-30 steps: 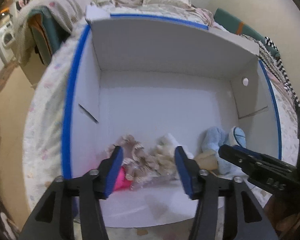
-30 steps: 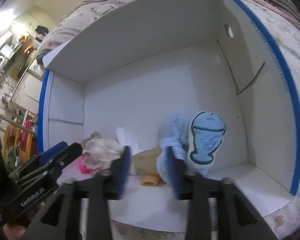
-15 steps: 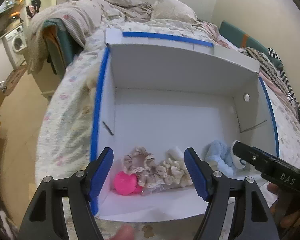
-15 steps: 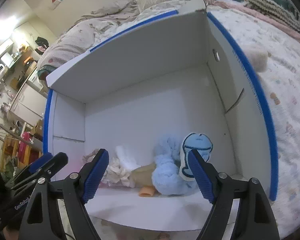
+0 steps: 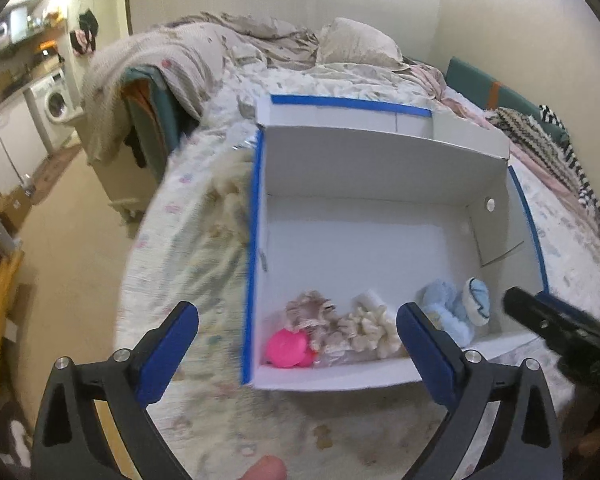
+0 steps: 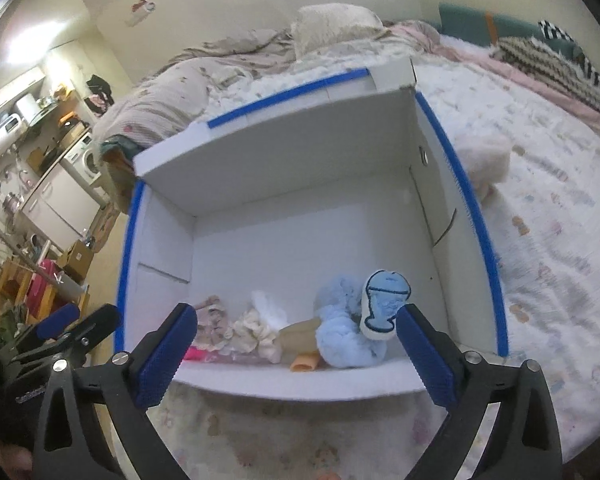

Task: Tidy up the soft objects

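A white cardboard box with blue tape edges (image 5: 364, 240) (image 6: 284, 248) stands open on the bed. Along its near wall lie a pink ball (image 5: 286, 348), a beige scrunchie (image 5: 310, 312) (image 6: 214, 322), a cream scrunchie (image 5: 370, 330) (image 6: 256, 330), a light blue fluffy toy (image 5: 444, 312) (image 6: 340, 340) with a fish patch (image 6: 384, 302), and a tan piece (image 6: 306, 360). My left gripper (image 5: 298, 350) is open and empty, above the box's near left corner. My right gripper (image 6: 298, 350) is open and empty, above the near wall.
A cream fluffy item (image 5: 232, 188) lies on the bedspread left of the box. A pale plush (image 6: 484, 156) lies right of the box. Rumpled blankets and a pillow (image 5: 352, 44) sit behind. The floor and a washing machine (image 5: 56, 104) are at left.
Both grippers have opened and let go of the soft items inside the box. Both have pulled back up and away, so the whole box shows now.
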`<control>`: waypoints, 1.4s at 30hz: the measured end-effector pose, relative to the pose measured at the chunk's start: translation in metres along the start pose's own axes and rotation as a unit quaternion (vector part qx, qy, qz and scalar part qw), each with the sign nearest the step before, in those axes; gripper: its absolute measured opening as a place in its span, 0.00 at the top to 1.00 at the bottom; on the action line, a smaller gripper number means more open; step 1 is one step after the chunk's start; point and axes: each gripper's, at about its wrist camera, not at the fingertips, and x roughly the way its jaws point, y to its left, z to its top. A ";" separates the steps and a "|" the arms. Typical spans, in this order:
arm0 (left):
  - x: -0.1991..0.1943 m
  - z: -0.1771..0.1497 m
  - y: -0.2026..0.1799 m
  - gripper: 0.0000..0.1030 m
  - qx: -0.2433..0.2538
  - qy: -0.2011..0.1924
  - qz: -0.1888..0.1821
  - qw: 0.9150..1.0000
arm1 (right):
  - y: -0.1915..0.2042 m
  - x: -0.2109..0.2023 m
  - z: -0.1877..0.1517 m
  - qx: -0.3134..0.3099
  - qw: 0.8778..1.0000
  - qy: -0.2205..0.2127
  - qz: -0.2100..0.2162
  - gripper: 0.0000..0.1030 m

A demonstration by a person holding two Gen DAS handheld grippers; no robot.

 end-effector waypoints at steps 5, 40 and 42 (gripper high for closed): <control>-0.019 -0.006 0.011 0.04 -0.010 -0.003 0.013 1.000 | 0.007 -0.022 -0.002 -0.002 1.000 -0.008 -0.004 0.00; -0.026 -0.042 0.014 0.04 -0.003 -0.039 0.005 0.999 | 0.034 -0.042 -0.051 -0.107 0.989 -0.074 -0.076 0.00; -0.028 -0.042 0.010 0.04 0.010 -0.048 0.012 0.999 | 0.034 -0.042 -0.050 -0.107 0.989 -0.073 -0.075 0.00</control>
